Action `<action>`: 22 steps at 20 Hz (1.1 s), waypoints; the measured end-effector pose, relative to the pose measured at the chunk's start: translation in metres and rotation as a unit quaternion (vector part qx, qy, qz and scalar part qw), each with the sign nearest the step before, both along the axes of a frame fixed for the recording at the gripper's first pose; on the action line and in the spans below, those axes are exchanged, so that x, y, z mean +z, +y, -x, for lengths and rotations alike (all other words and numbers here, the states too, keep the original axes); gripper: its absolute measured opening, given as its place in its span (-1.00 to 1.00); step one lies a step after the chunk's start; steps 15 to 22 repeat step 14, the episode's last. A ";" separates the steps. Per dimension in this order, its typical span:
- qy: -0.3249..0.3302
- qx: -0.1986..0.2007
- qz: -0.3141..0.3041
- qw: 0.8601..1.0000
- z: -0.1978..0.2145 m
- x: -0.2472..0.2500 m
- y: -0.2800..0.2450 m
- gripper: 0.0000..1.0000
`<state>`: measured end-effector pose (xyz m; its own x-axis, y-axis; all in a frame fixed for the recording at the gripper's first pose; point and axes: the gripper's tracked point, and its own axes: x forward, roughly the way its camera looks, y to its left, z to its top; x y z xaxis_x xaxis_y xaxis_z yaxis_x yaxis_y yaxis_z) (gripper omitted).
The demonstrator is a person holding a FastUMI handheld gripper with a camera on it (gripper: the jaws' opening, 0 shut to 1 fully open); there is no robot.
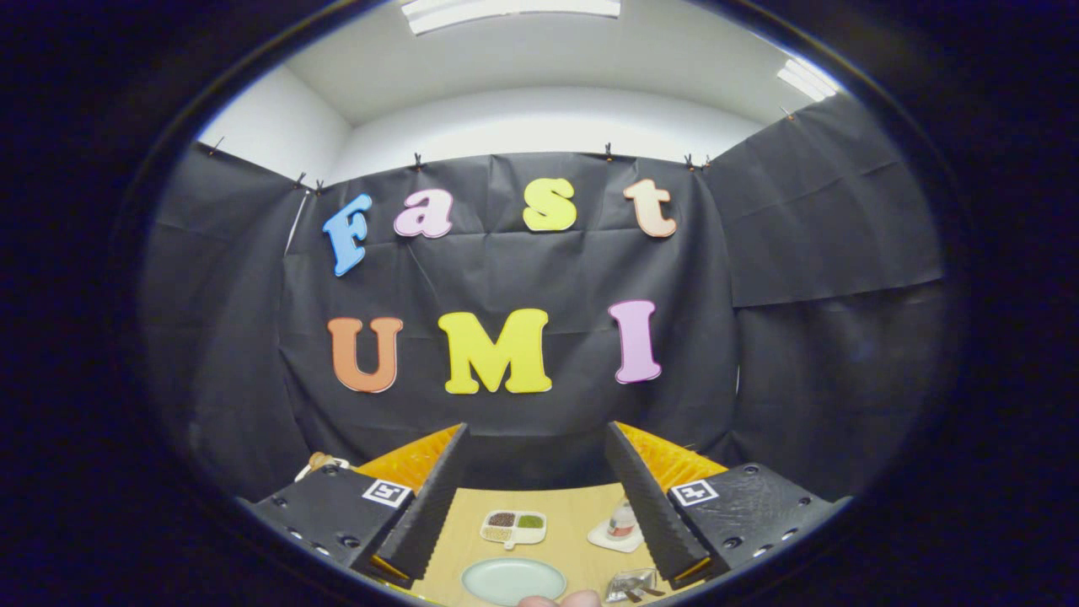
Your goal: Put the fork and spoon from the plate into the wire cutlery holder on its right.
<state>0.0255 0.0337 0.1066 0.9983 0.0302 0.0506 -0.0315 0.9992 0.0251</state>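
My gripper is held high and level, open, with a wide gap and nothing between its fingers. Far below, seen through that gap, a pale green plate lies on the wooden table. What I can see of its surface looks plain. To the plate's right stands the wire cutlery holder, with dark, shiny shapes in or on it that are too small to identify. The gripper is well above and apart from both.
Beyond the plate lies a white divided dish with brown and green fillings. To its right a small jar stands on a white saucer. A person's fingertips show at the plate's near edge. Black cloth walls enclose the booth.
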 end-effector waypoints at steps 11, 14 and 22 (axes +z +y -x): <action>0.001 -0.002 -0.011 1.000 -0.001 -0.001 0.001 0.91; -0.001 -0.003 -0.004 1.000 -0.001 -0.002 0.002 0.91; -0.001 -0.003 -0.004 1.000 -0.001 -0.002 0.002 0.91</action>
